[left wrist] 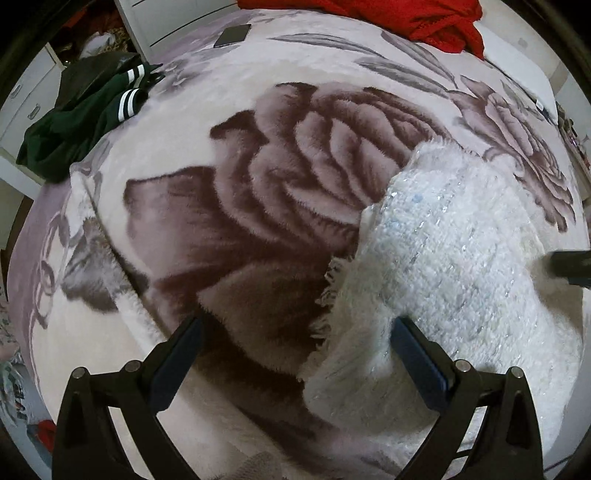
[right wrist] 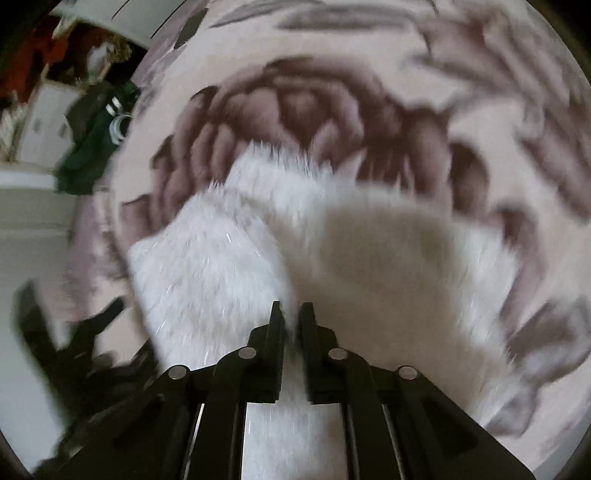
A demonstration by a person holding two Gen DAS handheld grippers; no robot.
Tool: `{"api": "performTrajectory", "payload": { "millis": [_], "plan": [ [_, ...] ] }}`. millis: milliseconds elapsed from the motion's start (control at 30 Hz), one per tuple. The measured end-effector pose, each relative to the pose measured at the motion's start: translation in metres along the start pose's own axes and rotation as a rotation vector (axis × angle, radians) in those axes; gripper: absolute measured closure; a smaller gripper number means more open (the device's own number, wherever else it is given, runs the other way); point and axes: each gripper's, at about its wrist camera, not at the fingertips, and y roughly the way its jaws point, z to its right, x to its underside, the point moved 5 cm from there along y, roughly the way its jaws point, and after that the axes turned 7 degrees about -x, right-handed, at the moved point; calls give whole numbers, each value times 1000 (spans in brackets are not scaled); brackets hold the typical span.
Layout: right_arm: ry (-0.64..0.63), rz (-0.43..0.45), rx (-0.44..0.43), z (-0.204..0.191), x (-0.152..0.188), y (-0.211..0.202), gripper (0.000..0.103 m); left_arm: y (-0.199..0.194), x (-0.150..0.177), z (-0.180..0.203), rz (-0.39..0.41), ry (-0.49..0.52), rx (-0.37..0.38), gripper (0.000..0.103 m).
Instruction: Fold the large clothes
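Observation:
A fuzzy white garment with silver threads [left wrist: 450,266] lies on a rose-patterned blanket [left wrist: 236,206]. My left gripper [left wrist: 299,332] is open just above the garment's fringed left edge, its right finger [left wrist: 417,354] over the fabric. My right gripper [right wrist: 291,314] is shut on a fold of the white garment [right wrist: 207,266] and holds it; that view is motion-blurred. The right gripper's tip shows at the right edge of the left wrist view [left wrist: 572,264]. The left gripper shows blurred at the lower left of the right wrist view [right wrist: 85,343].
A dark green garment with white stripes [left wrist: 85,118] lies at the blanket's far left edge. A red garment [left wrist: 417,18] lies at the far side. A dark phone [left wrist: 232,35] lies at the back. White drawers [left wrist: 26,99] stand at the left.

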Motion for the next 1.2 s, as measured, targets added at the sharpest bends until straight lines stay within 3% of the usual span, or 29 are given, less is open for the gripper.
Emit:
{"api": "performTrajectory", "payload": {
  "millis": [67, 100, 133, 300, 367, 533, 567, 700, 767, 867, 933, 1033, 1133, 1200],
  "plan": [
    [46, 74, -33, 22, 12, -22, 45, 2, 1, 1, 8, -1, -10, 0],
    [88, 109, -51, 40, 24, -34, 20, 2, 1, 1, 8, -3, -9, 0],
    [115, 117, -71, 51, 32, -36, 16, 3, 1, 1, 6, -5, -9, 0],
    [189, 104, -128, 102, 64, -7, 16, 3, -2, 4, 13, 20, -24, 0],
    [198, 110, -44, 111, 68, -3, 16, 3, -1, 2, 19, 31, -31, 0],
    [231, 184, -144, 127, 87, -3, 11, 6, 3, -2, 13, 20, -16, 0],
    [252, 178, -188, 132, 88, 6, 10, 6, 4, -2, 16, 21, -17, 0],
    [406, 139, -535, 153, 69, 58, 5, 7, 5, -4, 17, 20, -15, 0],
    [446, 127, -622, 152, 61, 73, 1, 9, 4, -5, 18, 20, -10, 0],
    [348, 160, -584, 130, 53, 77, 3, 10, 4, -10, 32, 28, -30, 0],
    [335, 207, -543, 117, 59, 71, 38, 12, 4, -14, 38, 29, -24, 0],
    [432, 315, -552, 107, 83, 53, 55, 7, 2, -22, 51, 41, -44, 0],
    [512, 448, -566, 85, 128, 32, 57, -20, -4, -44, 91, 35, -61, 0],
    [617, 534, -621, 71, 176, 27, 57, -41, -4, -64, 124, 8, -58, 0]
  ]
}}
